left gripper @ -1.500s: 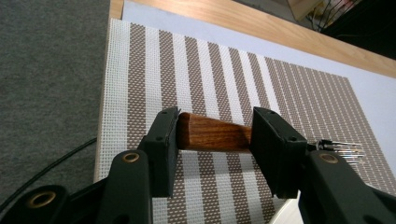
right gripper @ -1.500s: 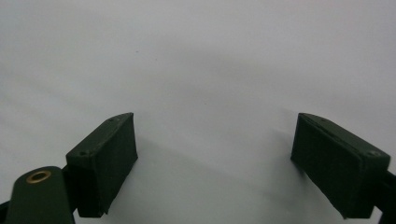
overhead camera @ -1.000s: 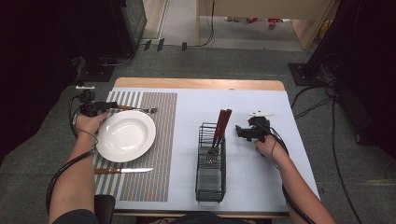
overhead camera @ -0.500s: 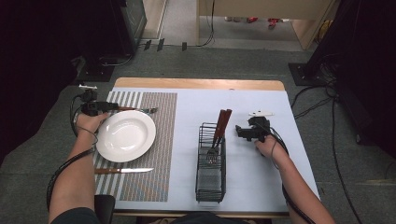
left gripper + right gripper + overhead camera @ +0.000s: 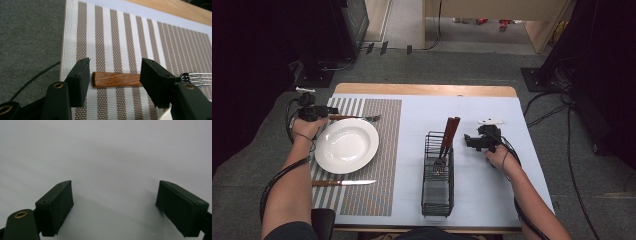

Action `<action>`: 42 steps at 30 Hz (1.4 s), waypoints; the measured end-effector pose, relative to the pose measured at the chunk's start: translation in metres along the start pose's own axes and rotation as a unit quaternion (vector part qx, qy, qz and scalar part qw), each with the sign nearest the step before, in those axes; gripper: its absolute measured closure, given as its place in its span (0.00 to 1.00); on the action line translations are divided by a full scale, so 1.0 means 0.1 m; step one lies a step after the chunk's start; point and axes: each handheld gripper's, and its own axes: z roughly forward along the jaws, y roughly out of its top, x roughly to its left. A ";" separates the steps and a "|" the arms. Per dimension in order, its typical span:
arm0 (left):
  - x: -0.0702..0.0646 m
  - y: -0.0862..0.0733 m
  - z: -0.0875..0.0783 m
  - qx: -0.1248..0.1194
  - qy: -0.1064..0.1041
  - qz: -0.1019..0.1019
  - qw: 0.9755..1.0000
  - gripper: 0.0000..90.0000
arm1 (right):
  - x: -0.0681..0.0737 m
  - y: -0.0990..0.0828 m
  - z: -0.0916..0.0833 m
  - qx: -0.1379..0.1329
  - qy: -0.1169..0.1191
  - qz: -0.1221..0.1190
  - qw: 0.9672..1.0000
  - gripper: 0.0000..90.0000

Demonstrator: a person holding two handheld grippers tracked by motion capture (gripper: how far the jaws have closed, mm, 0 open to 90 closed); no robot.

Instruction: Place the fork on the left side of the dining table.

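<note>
Fingers (image 5: 85,80) of the left gripper (image 5: 113,81) just parted around one fork (image 5: 117,79); perhaps two utensils (image 5: 449,134) in the caddy (image 5: 437,187)

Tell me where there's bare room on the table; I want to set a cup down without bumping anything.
Free: the pale surface between the striped placemat and the wire caddy, and the far strip beyond the caddy up to the wooden table edge. Crowded: the placemat, with the plate, the knife, the fork and the left gripper; the right gripper sits beside the caddy.
</note>
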 end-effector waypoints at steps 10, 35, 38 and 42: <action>-0.37 0.07 -0.16 -0.025 -0.027 0.042 0.998 0.40 | 0.00 0.00 0.00 -0.001 0.000 -0.001 1.000 0.15; -1.34 -0.31 -0.19 -0.047 -0.079 0.131 0.987 0.37 | 0.00 0.00 0.00 0.000 -0.001 -0.001 1.000 0.15; -1.45 -0.36 -0.18 -0.045 -0.085 0.138 0.986 0.37 | 0.00 0.00 0.00 0.000 -0.001 -0.002 1.000 0.15; -1.59 -0.44 -0.13 -0.044 -0.088 0.154 0.983 0.37 | 0.00 0.00 0.00 0.000 -0.002 -0.002 1.000 0.15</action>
